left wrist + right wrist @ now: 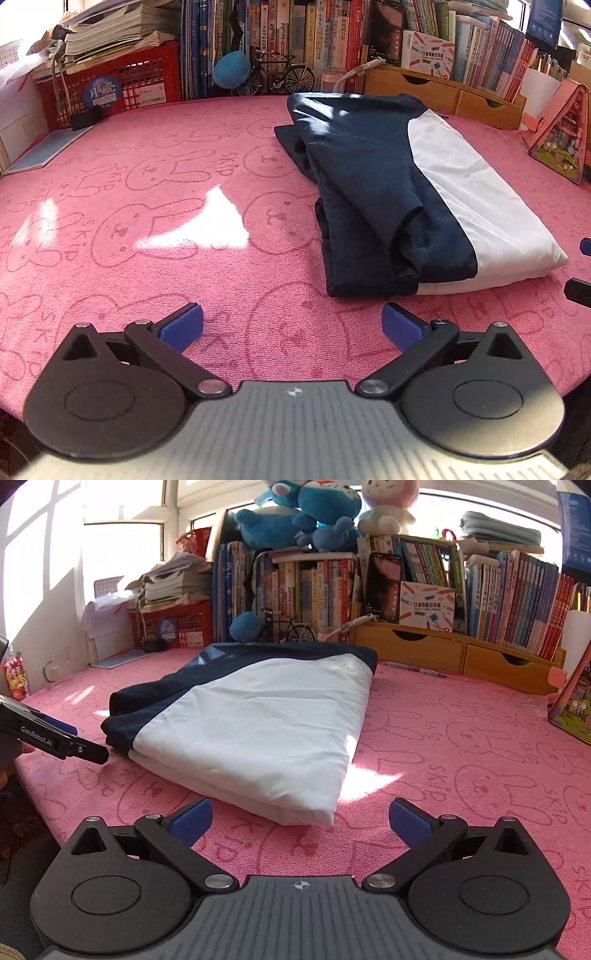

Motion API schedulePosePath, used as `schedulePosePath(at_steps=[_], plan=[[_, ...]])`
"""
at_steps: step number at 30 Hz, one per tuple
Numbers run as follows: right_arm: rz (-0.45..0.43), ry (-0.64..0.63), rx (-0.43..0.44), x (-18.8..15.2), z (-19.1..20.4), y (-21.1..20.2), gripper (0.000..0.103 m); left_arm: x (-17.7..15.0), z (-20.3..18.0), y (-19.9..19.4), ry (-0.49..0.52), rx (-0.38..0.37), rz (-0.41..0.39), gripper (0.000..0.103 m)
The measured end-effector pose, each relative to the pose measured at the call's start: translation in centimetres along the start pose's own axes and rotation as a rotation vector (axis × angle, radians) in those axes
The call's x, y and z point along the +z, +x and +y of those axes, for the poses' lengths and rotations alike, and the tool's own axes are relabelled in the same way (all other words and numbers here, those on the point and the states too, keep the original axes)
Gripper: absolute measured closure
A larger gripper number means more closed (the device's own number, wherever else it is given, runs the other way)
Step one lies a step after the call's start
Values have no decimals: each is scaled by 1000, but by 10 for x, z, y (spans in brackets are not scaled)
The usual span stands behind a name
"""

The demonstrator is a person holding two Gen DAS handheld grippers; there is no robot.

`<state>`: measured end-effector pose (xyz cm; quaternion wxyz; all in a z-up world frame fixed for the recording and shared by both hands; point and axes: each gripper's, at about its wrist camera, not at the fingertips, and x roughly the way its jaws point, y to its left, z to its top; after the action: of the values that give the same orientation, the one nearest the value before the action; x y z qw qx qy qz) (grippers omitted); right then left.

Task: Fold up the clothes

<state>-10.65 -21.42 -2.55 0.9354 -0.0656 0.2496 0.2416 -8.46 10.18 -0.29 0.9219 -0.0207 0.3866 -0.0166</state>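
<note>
A navy and white garment (402, 192) lies folded into a flat bundle on the pink bunny-print cloth (147, 221); it also shows in the right wrist view (255, 716). My left gripper (291, 326) is open and empty, just in front of and left of the bundle's near navy edge. My right gripper (300, 821) is open and empty, just short of the bundle's near white corner. The left gripper's side (55, 738) shows at the left edge of the right wrist view, close to the navy end. Part of the right gripper (581, 284) shows at the right edge of the left wrist view.
Behind the garment stand rows of books (517, 602), a wooden drawer organiser (454, 653), a red crate (110, 85) with papers, a model bicycle (277, 74) and plush toys (303, 513). A colourful box (561, 136) stands at the right. Sunlight patches lie on the cloth.
</note>
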Motion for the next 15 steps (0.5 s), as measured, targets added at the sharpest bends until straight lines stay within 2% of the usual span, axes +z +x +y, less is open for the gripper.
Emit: schedulePosePath(at_steps=[3,8,15], plan=[[-55,-64,-5,5,2,-13,0,4,-3,-7,-9,-39,2,0],[-74,-94,9,11,2,-25,0,7,-9,-15,3,-60,-12,0],[-57,-39,35,10,-1,-23,0,6,-15,-9,12,-25,3,0]])
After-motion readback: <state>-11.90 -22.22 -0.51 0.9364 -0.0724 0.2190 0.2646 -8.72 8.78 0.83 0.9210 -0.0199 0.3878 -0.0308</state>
